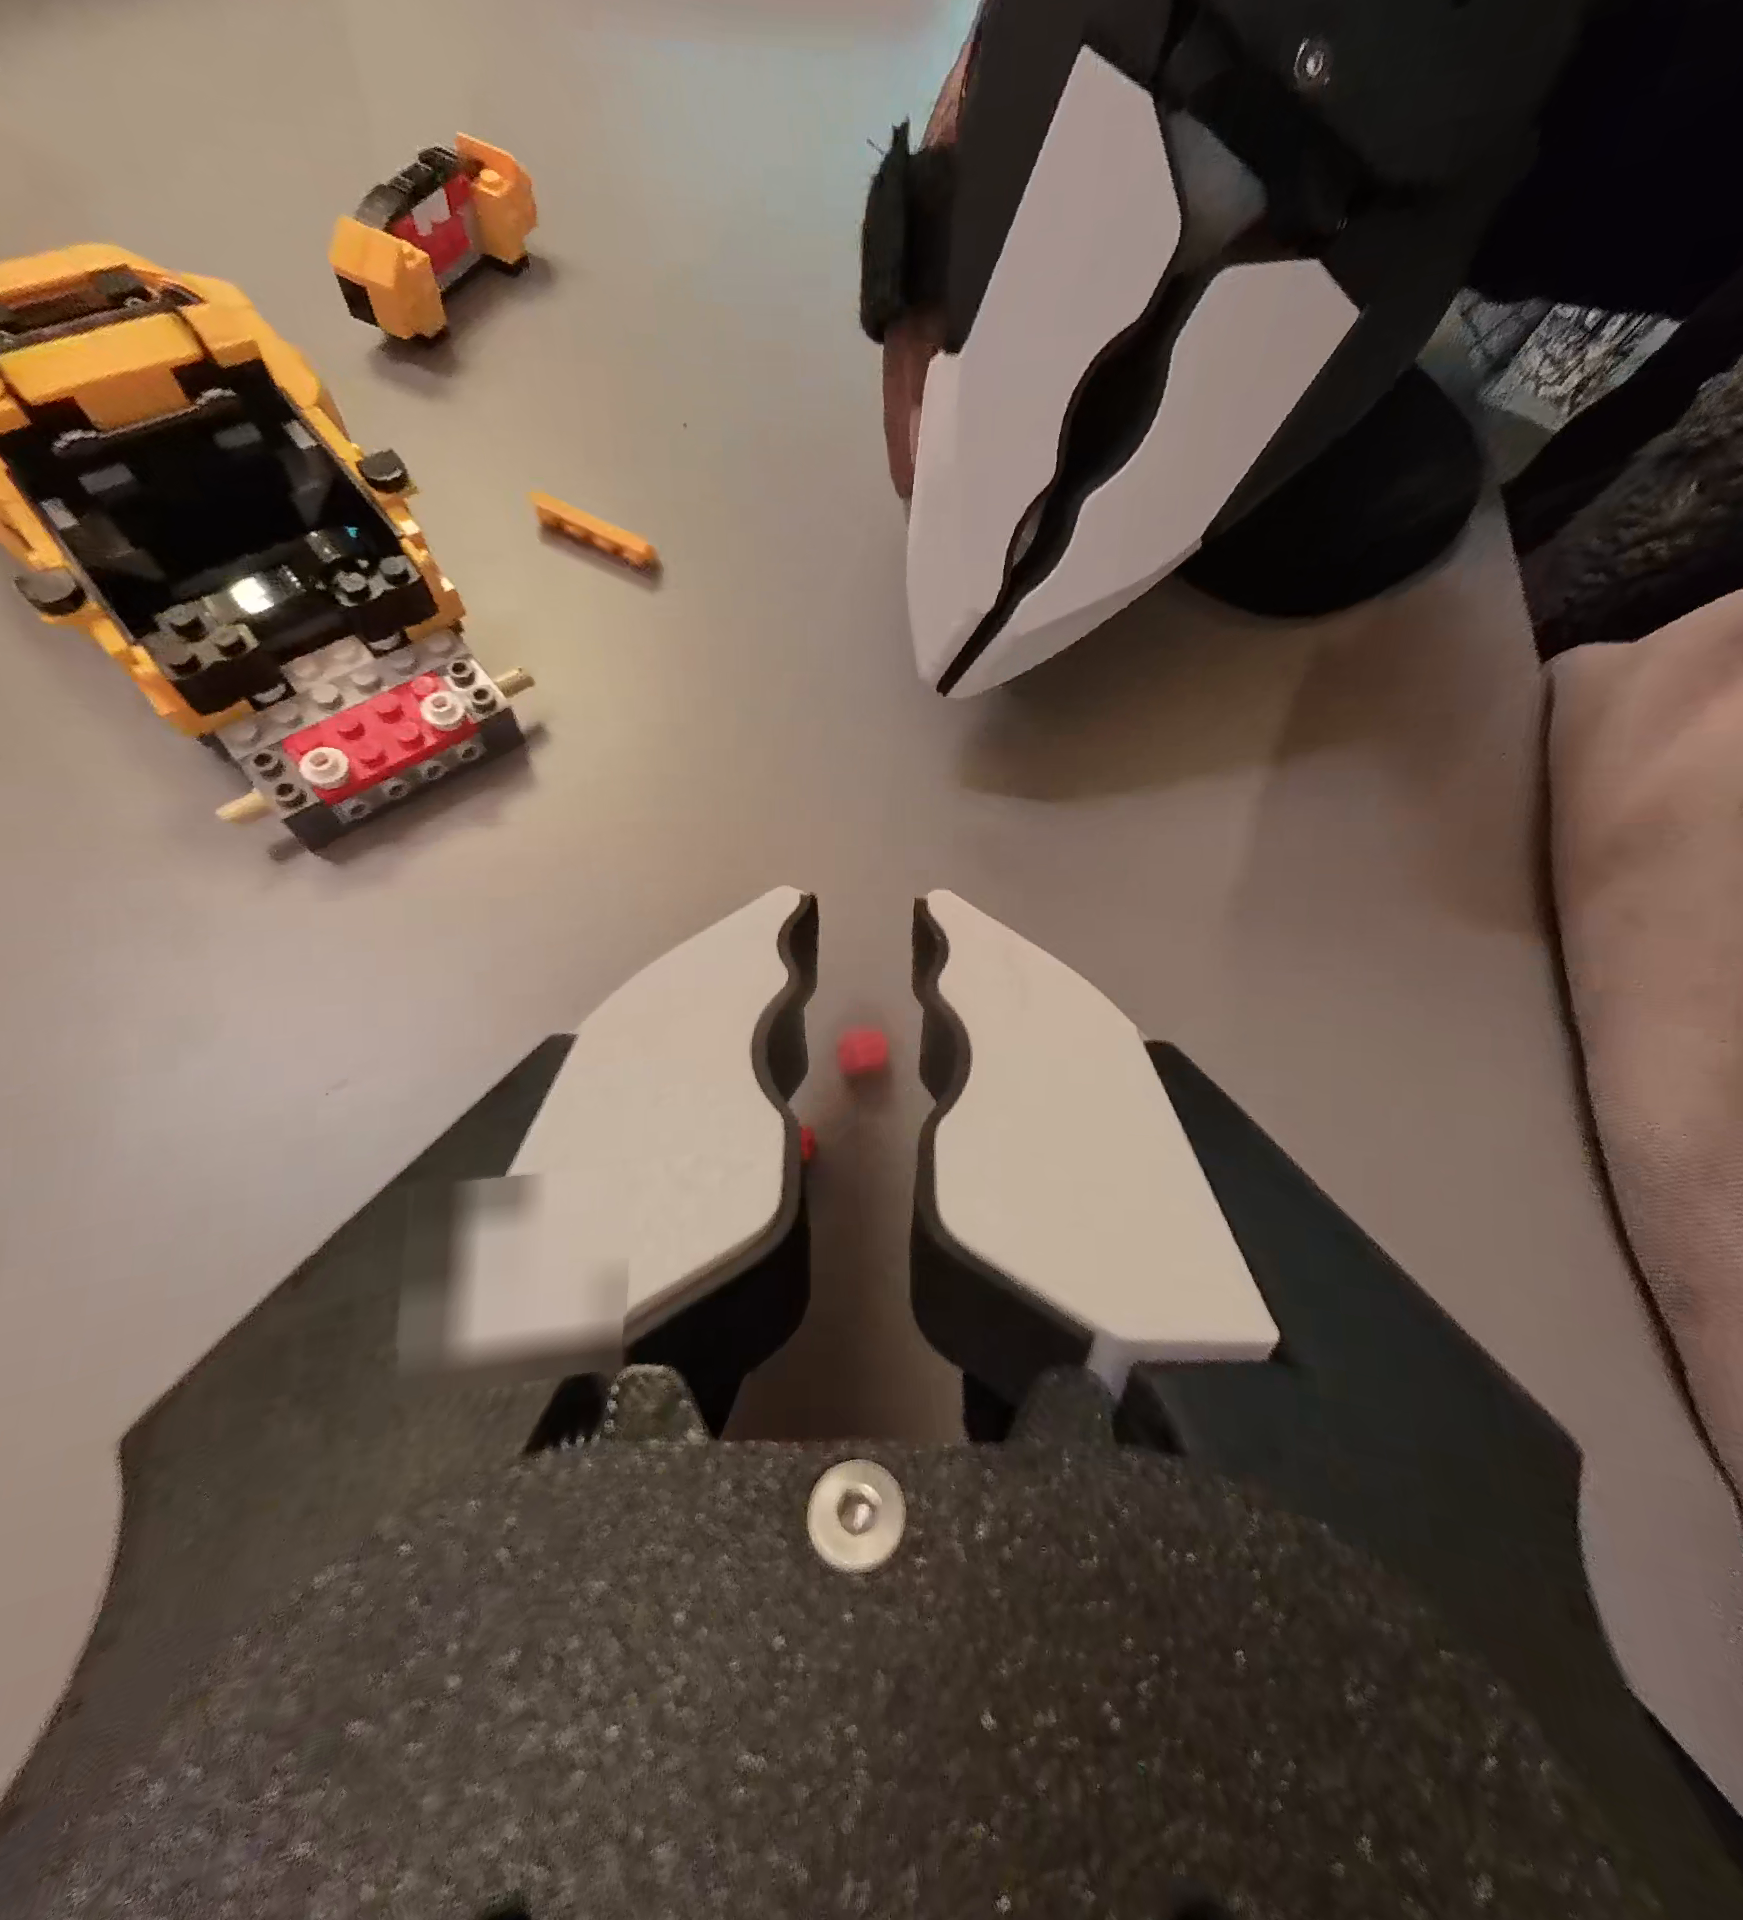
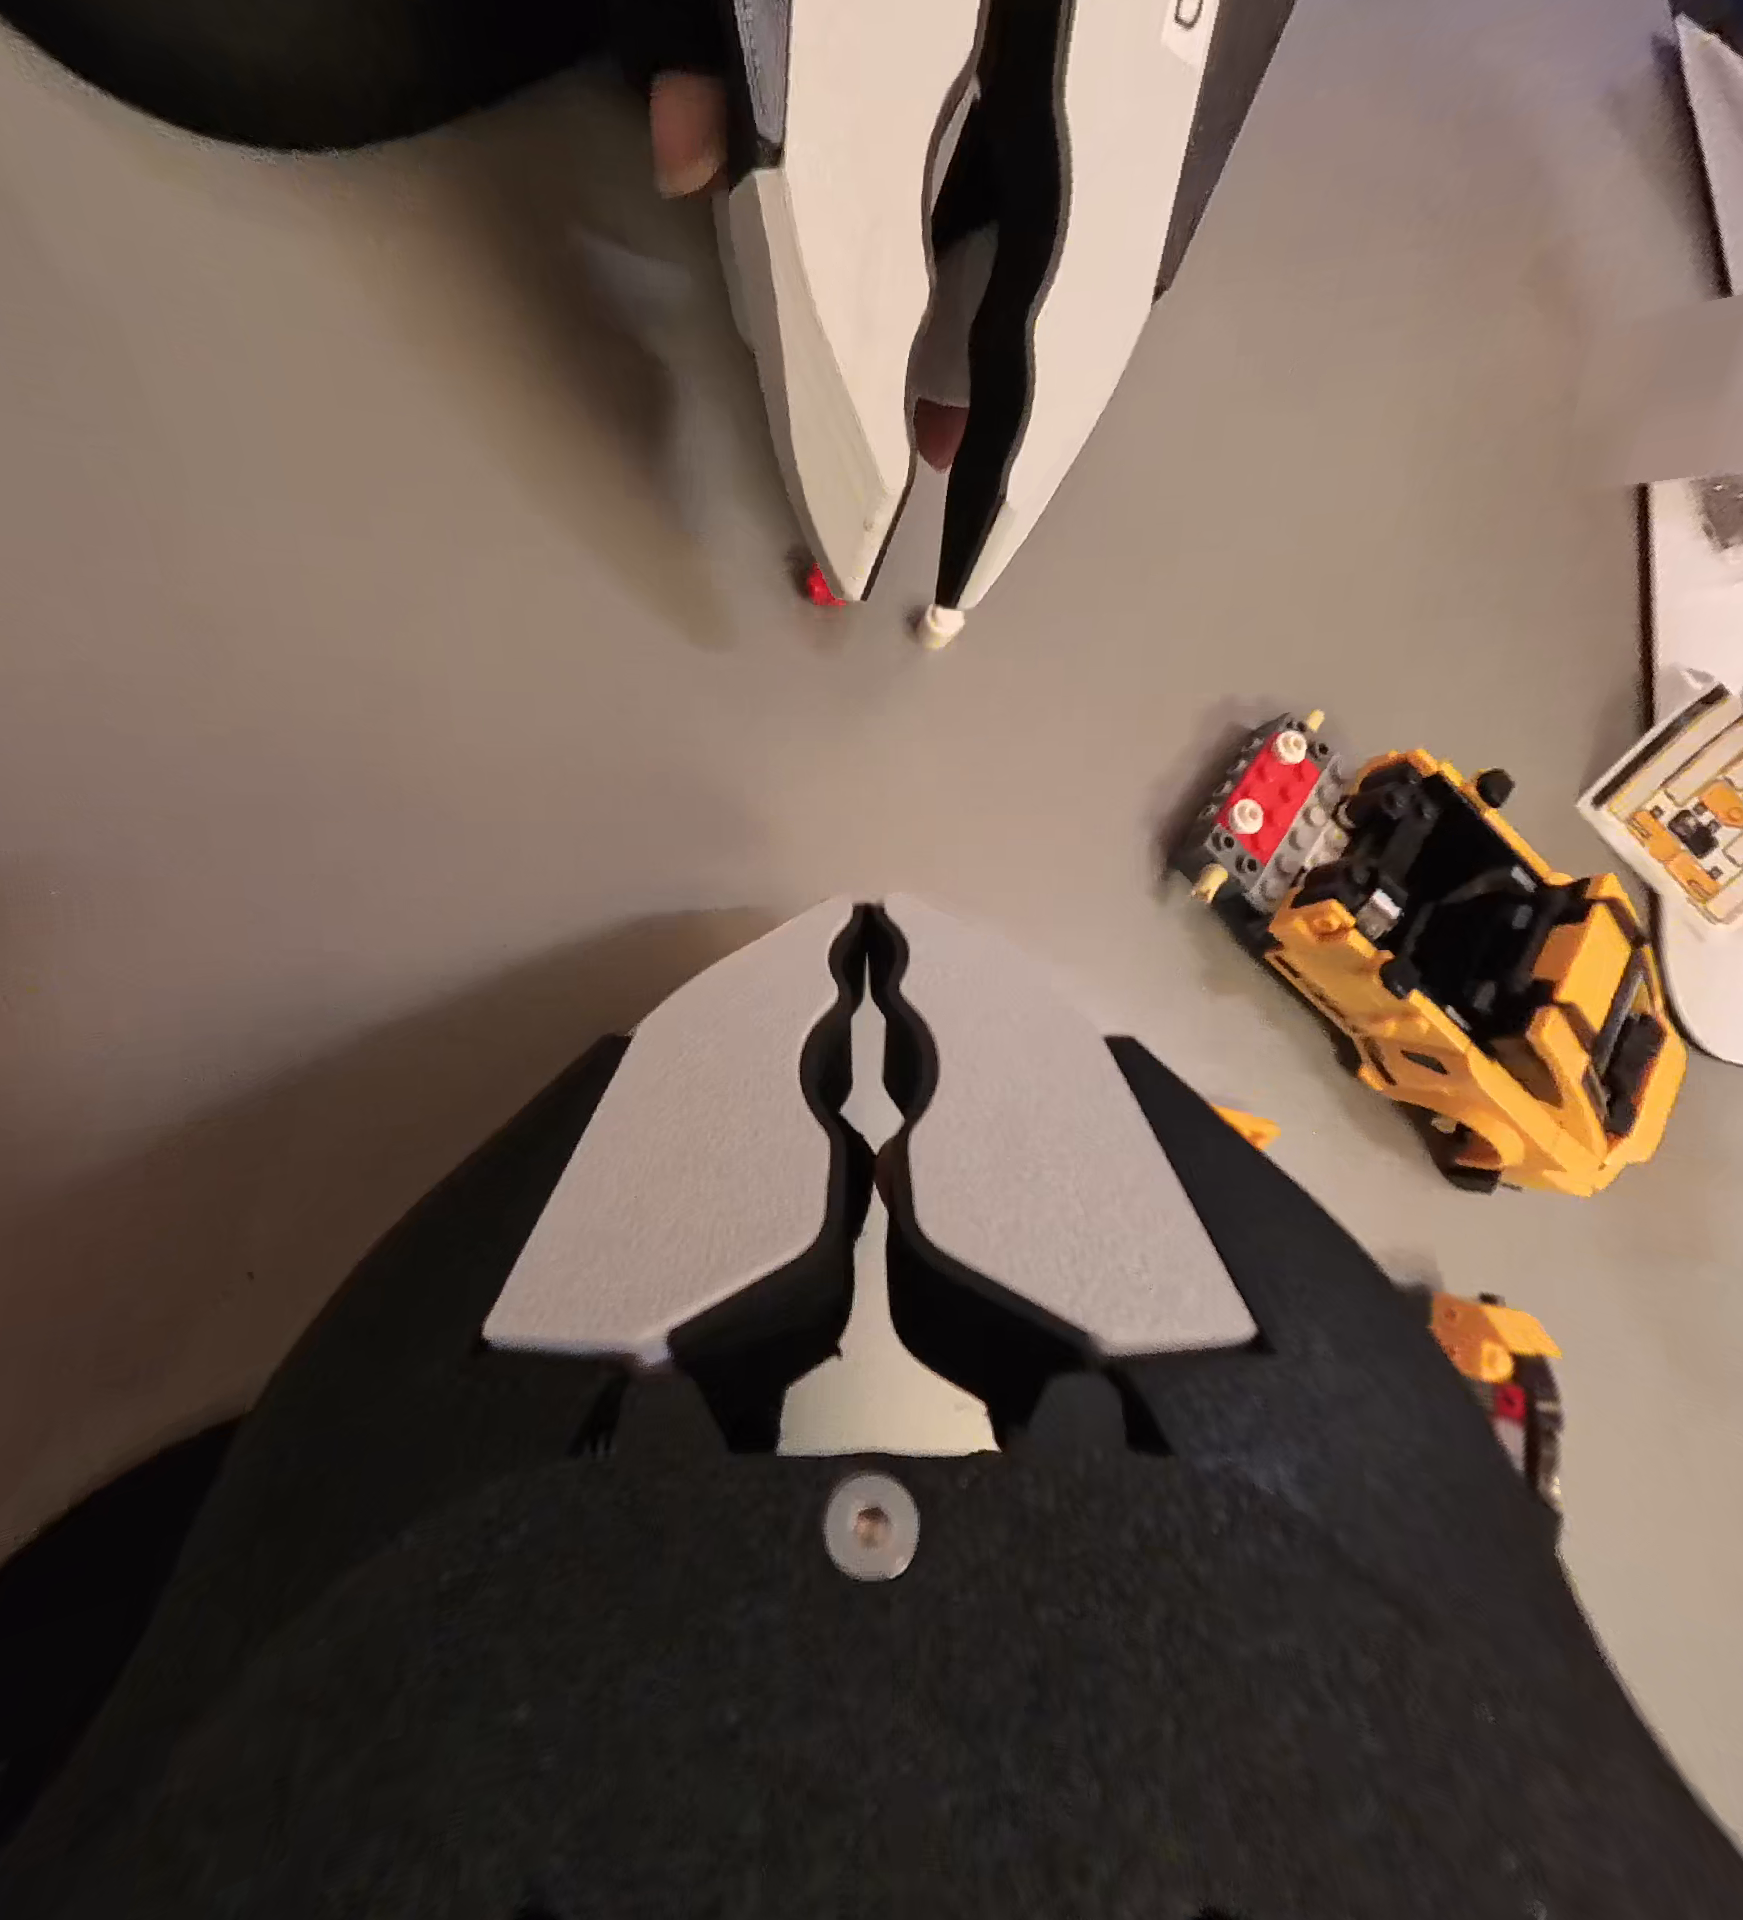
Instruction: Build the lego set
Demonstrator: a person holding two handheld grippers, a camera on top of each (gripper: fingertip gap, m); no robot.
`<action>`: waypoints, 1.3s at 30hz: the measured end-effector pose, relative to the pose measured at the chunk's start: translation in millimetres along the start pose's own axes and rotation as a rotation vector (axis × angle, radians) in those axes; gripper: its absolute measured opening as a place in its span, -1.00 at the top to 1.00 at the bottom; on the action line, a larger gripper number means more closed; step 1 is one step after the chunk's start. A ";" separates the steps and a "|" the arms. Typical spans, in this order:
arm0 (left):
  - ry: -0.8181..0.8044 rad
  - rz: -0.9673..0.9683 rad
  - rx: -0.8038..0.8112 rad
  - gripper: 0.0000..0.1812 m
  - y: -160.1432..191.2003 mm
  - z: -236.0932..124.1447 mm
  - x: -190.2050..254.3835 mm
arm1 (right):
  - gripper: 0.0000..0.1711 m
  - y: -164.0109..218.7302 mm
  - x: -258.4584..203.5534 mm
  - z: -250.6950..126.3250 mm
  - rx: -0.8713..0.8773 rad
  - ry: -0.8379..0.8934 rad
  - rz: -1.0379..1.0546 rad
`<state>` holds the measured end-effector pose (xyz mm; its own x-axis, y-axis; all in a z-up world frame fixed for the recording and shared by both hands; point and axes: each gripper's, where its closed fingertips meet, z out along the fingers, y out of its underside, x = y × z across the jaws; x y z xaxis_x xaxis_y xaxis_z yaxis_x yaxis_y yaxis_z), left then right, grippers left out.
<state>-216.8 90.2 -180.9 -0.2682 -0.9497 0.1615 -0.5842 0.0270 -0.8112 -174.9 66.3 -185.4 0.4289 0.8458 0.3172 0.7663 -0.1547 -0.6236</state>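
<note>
My left gripper point(image 1: 865, 909) is open low over the grey table point(image 1: 742, 416). A tiny red piece point(image 1: 859, 1051) lies on the table between its fingers, and neither pad presses on it. In the right wrist view the left gripper point(image 2: 908, 603) shows at the top, with the red piece point(image 2: 820, 584) by one fingertip and a small cream round piece point(image 2: 938, 623) by the other. My right gripper point(image 2: 867, 909) is shut, its tips together; in the left wrist view it point(image 1: 950, 681) hovers above the table. The part-built yellow and black car point(image 1: 171, 499) point(image 2: 1449, 956) stands to the side.
A small orange, black and red sub-assembly point(image 1: 436, 234) point(image 2: 1501, 1361) and a thin orange plate point(image 1: 595, 530) lie near the car. An instruction booklet point(image 2: 1719, 821) lies at the right edge of the right wrist view. A person's clothing point(image 1: 1677, 935) fills the right side of the left wrist view.
</note>
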 end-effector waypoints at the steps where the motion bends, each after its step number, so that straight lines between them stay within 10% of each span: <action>1: -0.007 0.011 -0.005 0.82 0.3 1.0 0.4 | 1.00 2.1 0.0 -1.2 -0.004 0.010 0.005; 16: -0.055 0.037 0.017 0.86 -4.1 -0.9 -2.7 | 0.57 68.4 71.1 -0.6 -0.200 0.181 0.732; 26: -0.051 0.043 0.029 0.86 -5.5 -3.3 -1.9 | 0.93 61.9 71.8 13.0 -0.277 0.107 0.571; 39: 0.120 0.301 -0.062 0.84 5.9 12.6 51.7 | 0.95 -5.6 -50.2 4.4 -0.074 -0.508 0.236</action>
<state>-224.5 37.4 -184.4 -0.5220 -0.8529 -0.0121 -0.5097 0.3232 -0.7973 -202.8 26.9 -201.0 0.3230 0.9205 -0.2198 0.7166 -0.3896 -0.5786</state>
